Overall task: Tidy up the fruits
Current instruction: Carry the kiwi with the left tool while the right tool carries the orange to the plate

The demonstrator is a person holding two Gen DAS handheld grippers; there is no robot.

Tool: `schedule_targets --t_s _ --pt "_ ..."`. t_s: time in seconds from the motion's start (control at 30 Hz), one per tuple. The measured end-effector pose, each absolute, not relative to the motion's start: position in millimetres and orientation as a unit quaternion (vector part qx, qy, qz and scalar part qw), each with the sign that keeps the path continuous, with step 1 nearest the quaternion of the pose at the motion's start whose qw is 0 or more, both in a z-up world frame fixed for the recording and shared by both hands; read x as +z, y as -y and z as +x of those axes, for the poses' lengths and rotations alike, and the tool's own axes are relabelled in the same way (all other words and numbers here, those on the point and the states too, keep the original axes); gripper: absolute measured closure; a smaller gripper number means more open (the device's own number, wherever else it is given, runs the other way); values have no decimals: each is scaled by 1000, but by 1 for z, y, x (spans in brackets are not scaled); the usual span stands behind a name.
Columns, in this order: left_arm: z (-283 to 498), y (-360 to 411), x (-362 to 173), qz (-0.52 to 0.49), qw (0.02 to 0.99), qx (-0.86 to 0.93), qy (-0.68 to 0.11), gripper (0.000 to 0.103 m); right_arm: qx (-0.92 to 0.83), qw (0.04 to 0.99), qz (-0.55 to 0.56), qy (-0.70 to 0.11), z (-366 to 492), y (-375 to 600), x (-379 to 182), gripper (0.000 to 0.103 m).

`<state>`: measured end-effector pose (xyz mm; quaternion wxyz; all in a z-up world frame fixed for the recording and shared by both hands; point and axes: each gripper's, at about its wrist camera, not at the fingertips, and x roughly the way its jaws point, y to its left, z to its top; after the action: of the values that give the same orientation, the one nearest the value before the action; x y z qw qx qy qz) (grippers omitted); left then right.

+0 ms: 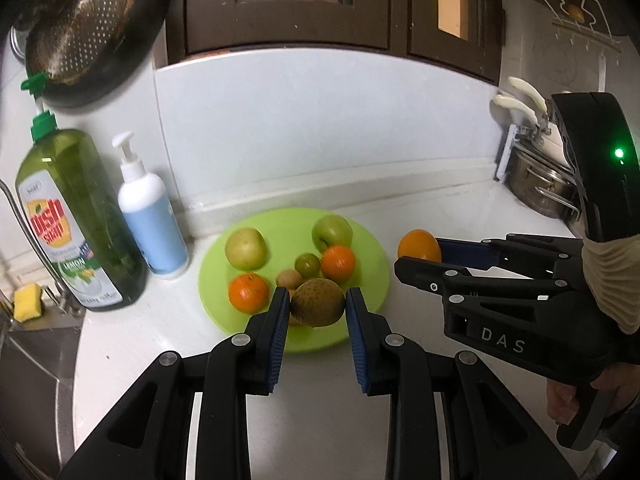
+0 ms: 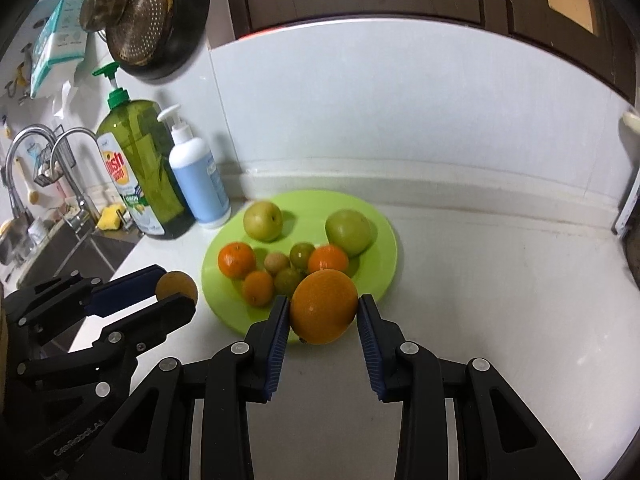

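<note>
Left hand-held gripper (image 1: 317, 307) clenched a brownish fruit (image 1: 317, 302), right hand-held gripper (image 2: 323, 312) an orange (image 2: 323, 306); I held both above the plate's (image 2: 376, 280) six o'clock edge for sorting.

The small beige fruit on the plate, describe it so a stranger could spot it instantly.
Find the lime-green plate on the white counter. Near its middle, among oranges and green fruits, sits the small beige fruit. It is the only pale tan one, and among the smallest.

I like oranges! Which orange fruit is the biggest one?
The big orange squeezed in the right gripper. The mandarins left on the green plate look smaller.
</note>
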<state>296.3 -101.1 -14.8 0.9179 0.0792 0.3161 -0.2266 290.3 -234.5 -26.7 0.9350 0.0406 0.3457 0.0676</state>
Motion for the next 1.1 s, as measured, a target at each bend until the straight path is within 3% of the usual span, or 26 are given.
schedule_targets --t_s 0.5,1.1 --pt "360 101 0 80 922 -214 -312 74 84 939 24 -334 350 232 -7 68" --pt "467 109 -36 73 893 -229 -381 74 101 917 38 -385 447 237 -38 68"
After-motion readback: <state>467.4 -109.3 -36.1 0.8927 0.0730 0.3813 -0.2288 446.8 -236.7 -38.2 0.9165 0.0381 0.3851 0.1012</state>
